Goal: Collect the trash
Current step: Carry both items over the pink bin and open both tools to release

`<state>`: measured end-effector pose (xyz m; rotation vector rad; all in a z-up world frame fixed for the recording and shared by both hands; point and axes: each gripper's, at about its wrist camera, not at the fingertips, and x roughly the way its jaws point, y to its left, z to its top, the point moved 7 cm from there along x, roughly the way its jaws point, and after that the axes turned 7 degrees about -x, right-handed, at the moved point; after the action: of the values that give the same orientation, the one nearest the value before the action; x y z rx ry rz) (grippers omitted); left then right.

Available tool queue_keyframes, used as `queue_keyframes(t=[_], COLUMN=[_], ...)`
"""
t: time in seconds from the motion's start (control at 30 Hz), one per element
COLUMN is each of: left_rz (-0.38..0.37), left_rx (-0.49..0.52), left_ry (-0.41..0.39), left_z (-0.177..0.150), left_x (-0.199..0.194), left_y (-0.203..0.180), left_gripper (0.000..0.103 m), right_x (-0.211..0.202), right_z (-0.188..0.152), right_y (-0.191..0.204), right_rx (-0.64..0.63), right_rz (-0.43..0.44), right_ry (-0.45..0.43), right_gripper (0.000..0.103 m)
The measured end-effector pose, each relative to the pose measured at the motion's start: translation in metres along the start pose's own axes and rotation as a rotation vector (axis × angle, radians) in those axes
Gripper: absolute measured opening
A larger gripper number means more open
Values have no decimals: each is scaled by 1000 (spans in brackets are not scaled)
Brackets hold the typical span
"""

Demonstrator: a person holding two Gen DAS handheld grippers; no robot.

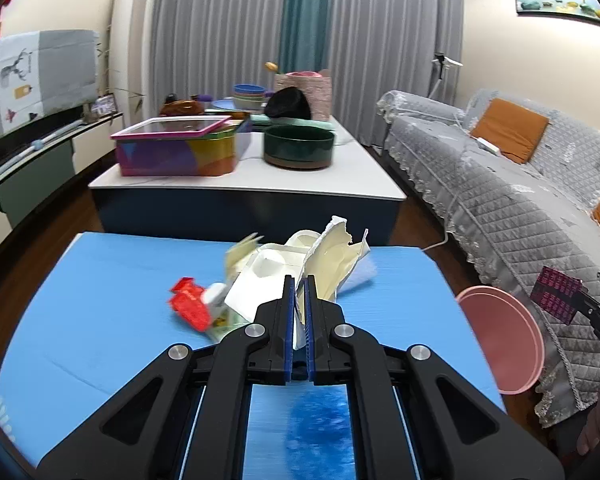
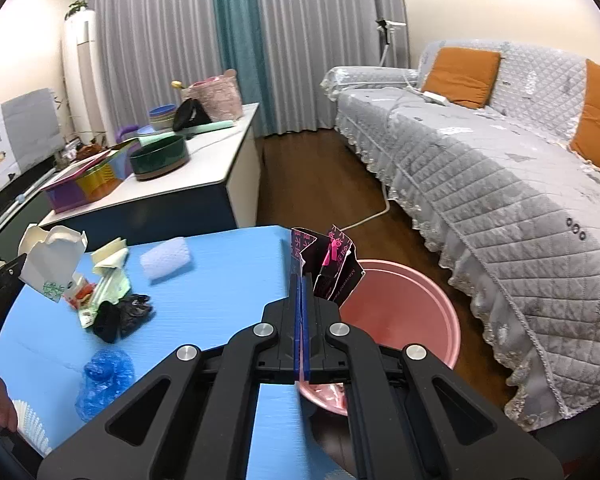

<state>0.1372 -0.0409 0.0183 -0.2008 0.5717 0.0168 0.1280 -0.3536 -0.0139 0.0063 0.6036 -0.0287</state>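
Observation:
My left gripper (image 1: 299,285) is shut on a torn white carton (image 1: 334,258), held above the blue table (image 1: 100,300). Behind the carton, blurred, lie a red wrapper (image 1: 190,306) and other scraps. My right gripper (image 2: 302,280) is shut on a crumpled black and pink wrapper (image 2: 336,266), at the table's right edge and just left of the pink basin (image 2: 404,312) on the floor. In the right wrist view the white carton (image 2: 52,262) hangs at the left. Black plastic (image 2: 122,316), a blue bag (image 2: 104,380) and a white foam piece (image 2: 166,258) lie on the table.
A white coffee table (image 2: 204,176) beyond carries a colourful tin (image 1: 176,148) and a dark green bowl (image 1: 299,146). A grey covered sofa (image 2: 500,184) runs along the right, with a white cable (image 2: 364,216) on the wood floor. A white pleated paper cup (image 2: 28,420) sits at the table's near left.

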Motion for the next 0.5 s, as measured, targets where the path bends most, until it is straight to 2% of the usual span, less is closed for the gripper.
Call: queue_keyframes(t=[0.23,0.5], left_rz=[-67,-180], left_rx=[39,90], left_ry=[19,47], left_z=[-7,-12], left_x=[3,5], left_y=[-41,-100], left_gripper=[5,5], right_x=[-5,-6], right_z=[-3,-4], right_y=[-28,-59], right_rx=[5,48], right_rz=[-69,-108], right_ry=[4,5], right_gripper=[1,1])
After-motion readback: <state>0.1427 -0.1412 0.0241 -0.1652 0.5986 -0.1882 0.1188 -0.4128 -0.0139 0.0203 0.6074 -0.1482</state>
